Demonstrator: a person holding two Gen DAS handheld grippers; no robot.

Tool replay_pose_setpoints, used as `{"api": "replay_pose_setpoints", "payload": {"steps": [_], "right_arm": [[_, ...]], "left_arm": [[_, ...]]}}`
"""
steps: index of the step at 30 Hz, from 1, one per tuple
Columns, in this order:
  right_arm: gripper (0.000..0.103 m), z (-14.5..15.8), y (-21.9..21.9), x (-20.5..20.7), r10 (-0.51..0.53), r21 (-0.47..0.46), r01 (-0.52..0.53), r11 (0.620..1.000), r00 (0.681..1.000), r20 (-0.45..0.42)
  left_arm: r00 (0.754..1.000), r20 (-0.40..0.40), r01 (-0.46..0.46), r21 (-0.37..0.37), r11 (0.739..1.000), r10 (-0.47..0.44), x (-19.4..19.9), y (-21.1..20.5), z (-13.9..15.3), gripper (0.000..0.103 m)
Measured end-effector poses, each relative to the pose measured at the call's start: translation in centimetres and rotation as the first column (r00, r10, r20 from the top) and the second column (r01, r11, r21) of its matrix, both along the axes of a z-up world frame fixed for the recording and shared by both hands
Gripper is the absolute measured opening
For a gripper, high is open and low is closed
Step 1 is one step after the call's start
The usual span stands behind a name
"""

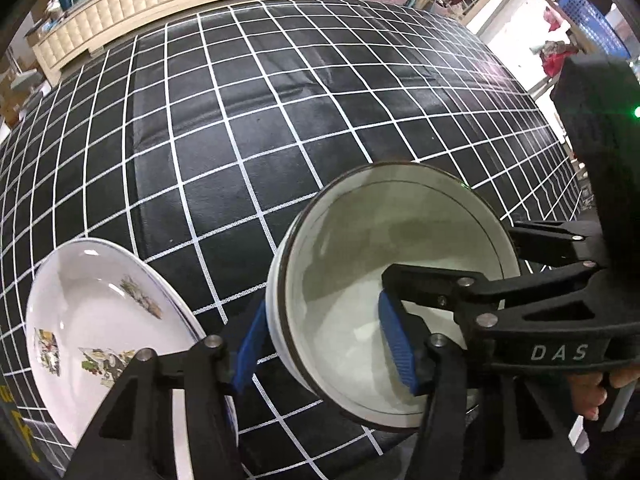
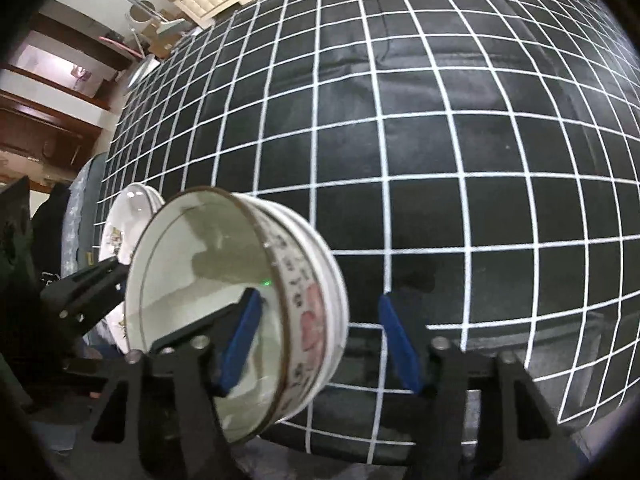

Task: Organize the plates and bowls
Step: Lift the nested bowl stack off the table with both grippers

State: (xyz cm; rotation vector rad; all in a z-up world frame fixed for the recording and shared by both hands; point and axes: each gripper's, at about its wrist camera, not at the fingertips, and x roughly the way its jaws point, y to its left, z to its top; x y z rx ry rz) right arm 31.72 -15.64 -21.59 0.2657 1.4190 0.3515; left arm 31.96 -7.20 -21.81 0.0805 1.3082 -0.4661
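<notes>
A stack of white bowls (image 1: 384,232) with red markings on the side (image 2: 308,320) stands near the table's front edge. My left gripper (image 1: 324,348) is open astride the bowl's left wall, with one blue pad outside and one inside. My right gripper (image 2: 320,344) is open astride the right wall, its left pad inside the bowl and its right pad clear of the outside. Each view shows the other gripper's black fingers (image 1: 552,240) (image 2: 88,288) at the opposite rim. A stack of white plates (image 1: 100,320) (image 2: 128,220) with printed pictures lies just left of the bowls.
The table wears a black cloth with a white grid (image 1: 280,120) (image 2: 440,140) that stretches far back and to both sides. A cream padded bench (image 1: 132,4) and room clutter lie beyond the far edge. A hand (image 1: 592,392) grips the right tool.
</notes>
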Motion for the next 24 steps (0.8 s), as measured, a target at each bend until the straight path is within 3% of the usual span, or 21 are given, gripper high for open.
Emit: {"api": "replay_pose_setpoints", "payload": {"steps": [4, 9, 11, 18, 24], "right_arm": [[0.053, 0.5, 0.3, 0.0, 0.003, 0.009, -0.003, 1.000, 1.000, -0.017], [0.060, 0.3, -0.3, -0.2, -0.015, 0.053, 0.018, 0.998, 0.998, -0.060], [0.048, 0.8, -0.4, -0.6, -0.023, 0.078, 0.026, 0.997, 0.999, -0.044], [0.047, 1.3, 0.4, -1.0, -0.050, 0.022, 0.050, 0.999, 0.999, -0.017], [0.045, 1.5, 0.3, -1.3, -0.104, 0.032, 0.105, 0.994, 0.994, -0.027]], "left_arm": [[1.000, -0.005, 0.005, -0.002, 1.000, -0.005, -0.1, -0.2, 0.0, 0.053], [1.000, -0.009, 0.000, -0.013, 1.000, 0.000, -0.2, 0.1, -0.1, 0.053], [1.000, -0.006, 0.000, -0.005, 1.000, 0.000, -0.3, 0.2, 0.0, 0.053], [0.999, 0.020, -0.039, -0.005, 0.999, 0.039, -1.1, 0.2, 0.2, 0.052], [0.999, 0.033, -0.040, 0.021, 0.999, 0.040, -1.9, -0.1, 0.5, 0.052]]}}
